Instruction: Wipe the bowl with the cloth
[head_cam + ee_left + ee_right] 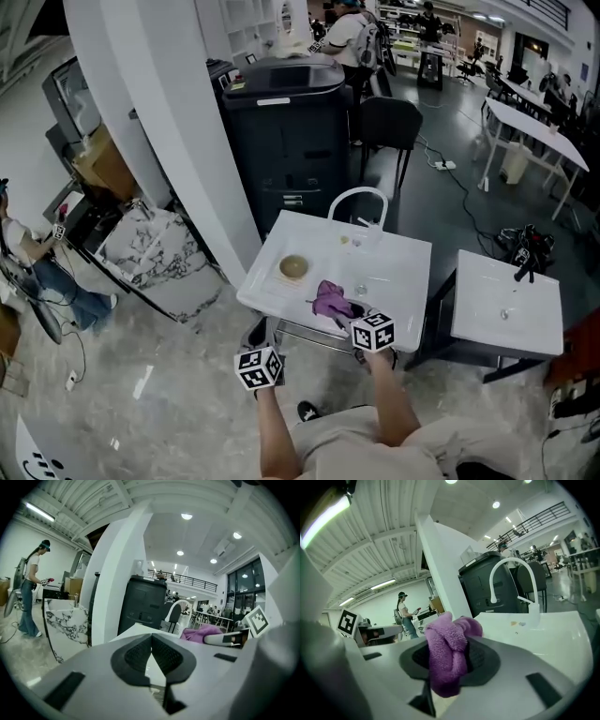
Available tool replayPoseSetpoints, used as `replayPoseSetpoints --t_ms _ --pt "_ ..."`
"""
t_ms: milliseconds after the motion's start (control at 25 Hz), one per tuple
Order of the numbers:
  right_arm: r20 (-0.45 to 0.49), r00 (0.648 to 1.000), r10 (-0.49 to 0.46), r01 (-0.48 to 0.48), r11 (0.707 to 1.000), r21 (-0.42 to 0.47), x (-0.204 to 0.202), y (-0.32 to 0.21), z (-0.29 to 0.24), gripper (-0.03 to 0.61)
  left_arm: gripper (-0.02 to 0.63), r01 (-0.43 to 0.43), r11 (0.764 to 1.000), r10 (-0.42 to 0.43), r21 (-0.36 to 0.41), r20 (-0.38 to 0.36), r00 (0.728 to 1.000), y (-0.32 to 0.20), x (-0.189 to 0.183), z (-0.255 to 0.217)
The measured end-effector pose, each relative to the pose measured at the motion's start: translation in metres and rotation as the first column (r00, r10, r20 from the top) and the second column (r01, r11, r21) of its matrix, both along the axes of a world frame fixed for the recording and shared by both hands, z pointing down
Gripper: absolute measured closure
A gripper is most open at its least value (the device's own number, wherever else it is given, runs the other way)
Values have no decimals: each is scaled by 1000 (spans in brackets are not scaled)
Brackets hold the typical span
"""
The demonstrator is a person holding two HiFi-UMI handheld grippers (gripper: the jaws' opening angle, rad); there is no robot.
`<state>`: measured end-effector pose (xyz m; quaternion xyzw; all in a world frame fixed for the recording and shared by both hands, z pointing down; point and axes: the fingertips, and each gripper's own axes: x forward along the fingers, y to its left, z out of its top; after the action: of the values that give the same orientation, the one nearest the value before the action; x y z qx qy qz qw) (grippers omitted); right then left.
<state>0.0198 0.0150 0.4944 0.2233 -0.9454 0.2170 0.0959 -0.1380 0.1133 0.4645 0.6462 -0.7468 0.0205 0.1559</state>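
The small round tan bowl (pixel 293 267) is sitting upright on the white table (pixel 394 258), twds its left side, showing a paler inside; whether anything is lying in it is too small to tell. The purple terry cloth (pixel 446 646) is bunching up between the jaws of the right gripper (pixel 449 660), which is clamping it at a narrow gap, w/ folds spilling above and below the ribbed pads. In the head view the cloth (pixel 328 300) is lying near the table's front edge, to the right of the bowl and nearer the person, not touching it. The left gripper (pixel 151 652) is holding nothing, its jaws pressing together w/ the ribbed pads meeting at the tip. It's hanging off the table's front-left corner, below the edge. Each gripper is carrying a white marker cube (pixel 373 331) w/ black square patterns on its faces, patterns only. A white arched faucet (pixel 357 199) is standing at the table's far edge. Behind it a black copier (pixel 281 122) and a black chair (pixel 389 127) are standing. The copier's pale label strip is too small to read. A second white table (pixel 506 300) is standing apart on the right.
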Motion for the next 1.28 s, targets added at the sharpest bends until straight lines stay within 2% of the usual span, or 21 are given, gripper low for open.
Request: replayPoseSetpoints --t_ms 200,320,440,640,840,1080,1280 --pt "52 999 -8 11 999 -53 -29 19 16 477 606 -8 999 8 -42 -1 1000 13 -38 20" --pt "54 998 19 -16 999 -42 -33 6 15 479 606 -29 999 29 -28 -3 1000 1 -48 21" --pt "14 999 34 -33 999 -34 -35 -5 17 479 606 -34 999 33 -24 -34 999 -10 -55 24" --pt "-18 998 54 -55 996 -71 -41 -20 32 479 606 -56 995 52 -78 -54 997 -22 -64 45" --pt "59 995 86 -79 990 -114 -58 -63 17 479 606 -79 992 75 -97 -43 996 -59 -87 40" --pt "60 996 71 -66 994 -90 -92 -119 6 479 606 -100 987 98 -127 -27 995 -118 -117 38" --pt "140 989 42 -31 997 -76 -118 -154 -5 477 606 -140 979 141 -148 -7 990 -166 -128 40"
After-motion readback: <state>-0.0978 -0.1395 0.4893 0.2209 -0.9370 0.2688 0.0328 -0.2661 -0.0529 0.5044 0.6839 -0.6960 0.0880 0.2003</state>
